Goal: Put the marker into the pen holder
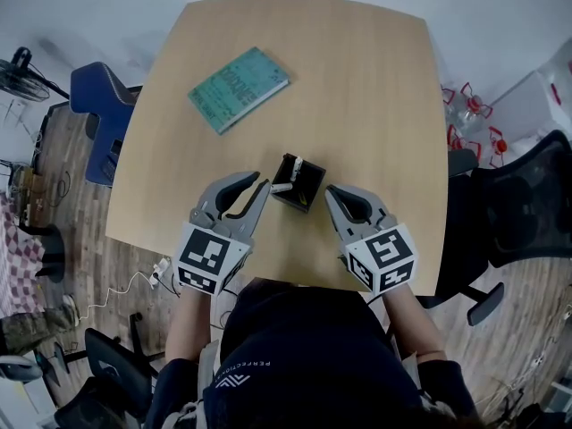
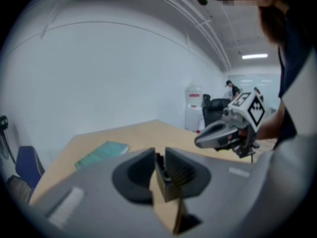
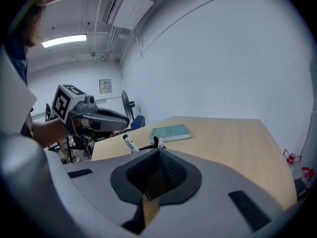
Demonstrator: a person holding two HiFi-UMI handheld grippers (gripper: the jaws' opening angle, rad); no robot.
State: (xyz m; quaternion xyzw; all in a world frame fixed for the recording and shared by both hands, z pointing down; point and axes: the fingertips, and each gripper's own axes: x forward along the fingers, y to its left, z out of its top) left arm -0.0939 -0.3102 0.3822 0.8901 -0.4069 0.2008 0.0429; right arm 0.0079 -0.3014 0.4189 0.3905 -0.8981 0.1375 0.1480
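While the marker point(image 1: 282, 182) seems to stand in the holder point(image 1: 306, 189), its white barrel leans toward the left gripper point(image 1: 261, 181), the nearer one. That gripper's jaws are narrowly apart on nothing, and the right gripper point(image 1: 330, 191) is closed, empty. The holder is a rigid black box on the smooth wooden table point(image 1: 357, 88).

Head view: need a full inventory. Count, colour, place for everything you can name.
table: 1, light wood, centre of view
book: 1, teal, lying flat on the table's far left part
pen holder: 1, black, near edge of the table, between the grippers
marker: 1, white, leaning at the pen holder's left rim
blue chair: 1, left of the table
black office chair: 1, right of the table
fan: 1, black, far left
left gripper: 1, grey, jaws slightly apart, holding nothing
right gripper: 1, grey, jaws together, empty
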